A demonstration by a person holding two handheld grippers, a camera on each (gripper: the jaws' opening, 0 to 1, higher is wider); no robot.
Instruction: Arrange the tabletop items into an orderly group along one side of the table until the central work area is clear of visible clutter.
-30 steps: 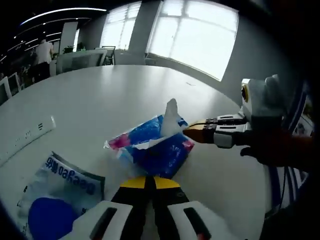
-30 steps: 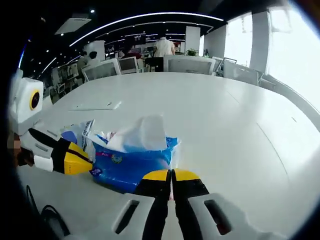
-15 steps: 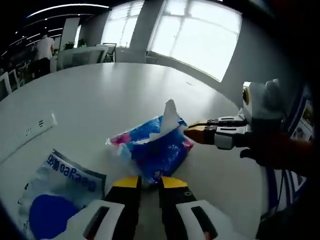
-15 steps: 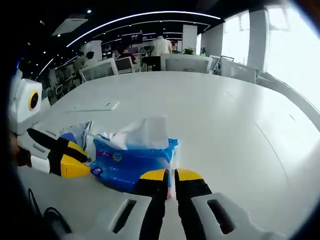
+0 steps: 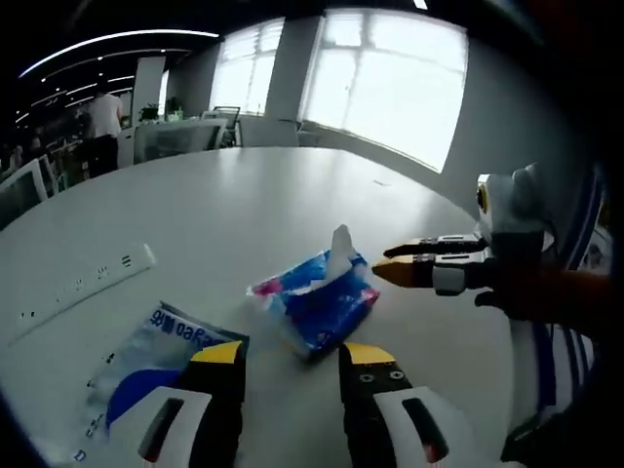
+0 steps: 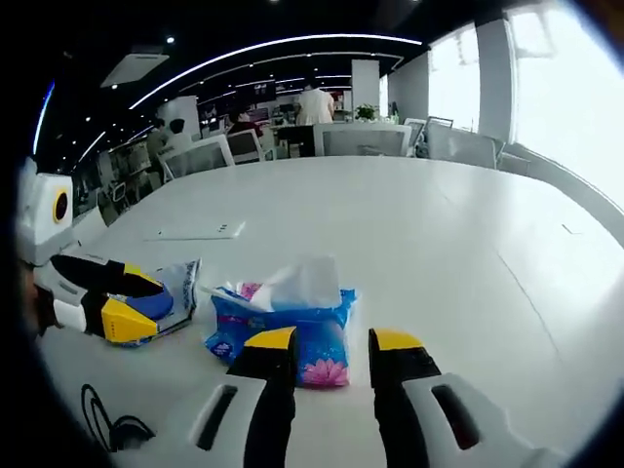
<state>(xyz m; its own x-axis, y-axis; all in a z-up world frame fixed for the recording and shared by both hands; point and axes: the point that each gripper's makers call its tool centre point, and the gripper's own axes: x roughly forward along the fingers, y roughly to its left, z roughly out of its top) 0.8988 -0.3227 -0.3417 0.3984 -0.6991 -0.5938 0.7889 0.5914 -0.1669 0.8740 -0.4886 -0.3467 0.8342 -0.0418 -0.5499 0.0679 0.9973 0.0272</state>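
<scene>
We log a white table (image 5: 224,205) carrying a blue tissue pack (image 5: 317,297) with a white tissue standing out of its top; the pack lies free on the tabletop, near the table's edge on the grippers' side, and nothing grips it. The left gripper (image 5: 290,359) hangs just short of the pack, its yellow-tipped jaws set wide apart with nothing between them. In its own view the right gripper (image 6: 331,343) does likewise from another side, jaws spread wide and empty, the pack just ahead of the tips. Beside the pack lies a clear plastic bag (image 5: 156,356) with blue print, flat on the table. We also note a white power strip (image 5: 83,288) further along the tabletop and a black cable (image 6: 112,429) near the table's edge.
</scene>
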